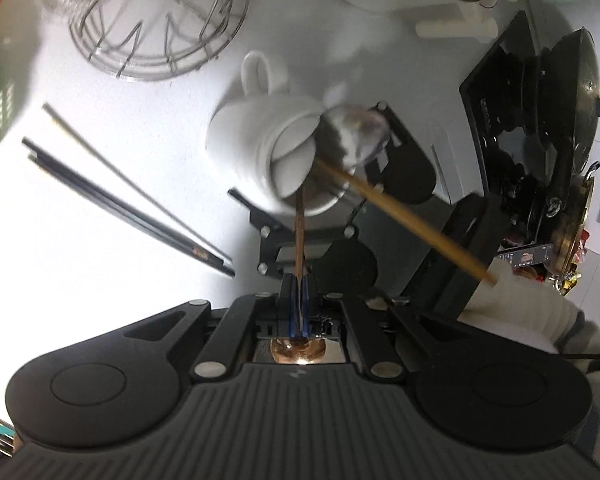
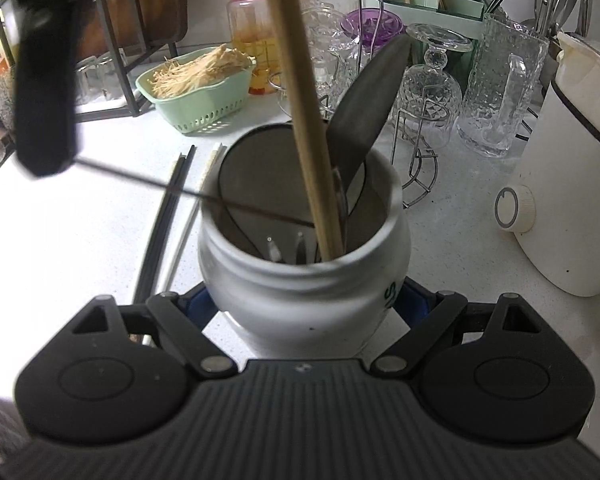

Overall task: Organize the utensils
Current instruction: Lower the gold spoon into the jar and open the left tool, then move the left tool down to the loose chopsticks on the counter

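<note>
Jar mouth crowded: wooden handle, spatula blade. Chopsticks block counter left; wire rack, appliance right.

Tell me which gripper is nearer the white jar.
Right. The right gripper clamps the white jar; the left gripper hangs above it, holding a thin utensil.

Home kitchen, worktop in daily use

White countertop; green basket of enoki mushrooms; red-capped jar; cut-glass pitcher and upturned goblet on wire racks; cutting boards on a stand; black stove bearing a wok; white utensil crock; loose chopsticks.
</note>
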Action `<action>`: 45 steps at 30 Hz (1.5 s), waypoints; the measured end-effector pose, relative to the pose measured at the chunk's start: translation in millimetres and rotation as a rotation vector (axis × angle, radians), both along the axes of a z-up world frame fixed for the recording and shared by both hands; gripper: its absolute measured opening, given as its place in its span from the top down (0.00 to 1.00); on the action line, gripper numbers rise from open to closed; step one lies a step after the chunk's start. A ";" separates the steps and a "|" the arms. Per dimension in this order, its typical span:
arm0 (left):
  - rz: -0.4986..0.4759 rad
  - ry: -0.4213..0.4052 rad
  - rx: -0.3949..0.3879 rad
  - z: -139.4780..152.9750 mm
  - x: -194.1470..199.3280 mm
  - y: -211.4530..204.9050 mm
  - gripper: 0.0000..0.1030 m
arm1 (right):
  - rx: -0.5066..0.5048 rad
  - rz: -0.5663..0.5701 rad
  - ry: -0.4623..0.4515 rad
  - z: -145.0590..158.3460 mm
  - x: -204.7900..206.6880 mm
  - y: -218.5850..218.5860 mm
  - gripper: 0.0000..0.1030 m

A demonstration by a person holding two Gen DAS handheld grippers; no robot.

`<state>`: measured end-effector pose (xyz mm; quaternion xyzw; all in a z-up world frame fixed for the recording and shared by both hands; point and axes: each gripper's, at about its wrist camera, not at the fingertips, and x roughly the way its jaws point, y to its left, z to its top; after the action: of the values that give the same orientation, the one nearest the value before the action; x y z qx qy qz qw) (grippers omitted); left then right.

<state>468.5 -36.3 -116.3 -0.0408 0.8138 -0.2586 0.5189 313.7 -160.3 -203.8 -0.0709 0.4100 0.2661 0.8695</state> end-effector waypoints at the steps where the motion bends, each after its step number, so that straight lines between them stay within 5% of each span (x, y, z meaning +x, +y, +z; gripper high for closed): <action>1: 0.003 -0.004 -0.002 1.5 3.3 -1.7 0.97 | 0.001 0.000 -0.002 -0.1 -0.3 0.0 0.11; 17: 0.010 -0.070 -0.029 2.2 32.6 -16.5 0.97 | 0.002 -0.013 -0.007 -0.2 -4.4 -0.3 0.11; 21: -0.008 -0.128 -0.045 8.2 29.0 -16.9 0.94 | -0.001 -0.017 -0.006 0.5 -4.4 0.1 0.11; 24: 0.005 -0.200 -0.064 16.3 20.2 -12.3 0.79 | 0.000 -0.020 -0.007 0.5 -5.0 -0.1 0.11; 28: 0.034 -0.383 -0.099 37.7 -2.5 3.9 0.69 | -0.002 -0.028 -0.019 -0.1 -7.0 0.9 0.11; 34: 0.186 -0.556 -0.093 50.4 -48.7 42.5 0.66 | 0.030 -0.048 -0.021 -0.1 -7.6 -0.9 0.06; 45: 0.500 -0.691 -0.053 27.1 -130.1 89.2 0.66 | 0.091 -0.065 -0.112 21.2 -8.1 -2.1 0.00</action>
<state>338.4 52.9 -89.3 -0.1609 0.5501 -0.1441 0.8067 305.6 -162.4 -182.5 -0.0328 0.3501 0.2515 0.9017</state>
